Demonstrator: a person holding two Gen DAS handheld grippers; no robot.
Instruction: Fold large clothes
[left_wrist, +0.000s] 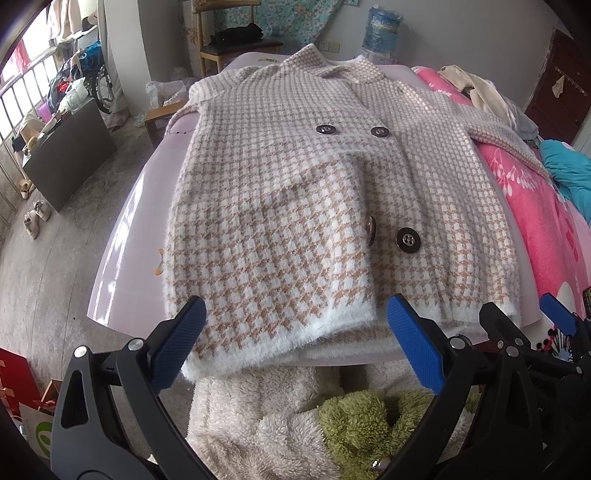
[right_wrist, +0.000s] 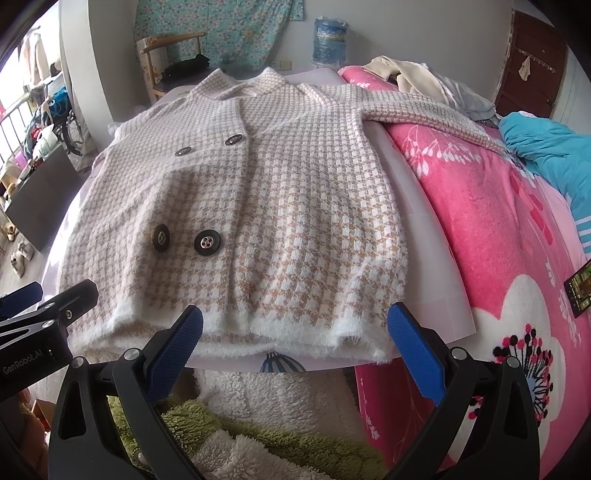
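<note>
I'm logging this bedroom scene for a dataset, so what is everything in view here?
houndstooth coat: one, beige and white, spread flat on the board, one sleeve out over the blanket
buttons: four, dark metal, coat front
board: one, pale lilac, under the coat
blanket: one, pink floral, on the bed
blue bedding: one, turquoise, far right
water jug: one, blue, by the wall
wooden chair: one, behind the board
fleece garment: cream and green, near edge
left gripper: blue pads, open
right gripper: blue pads, open
</note>
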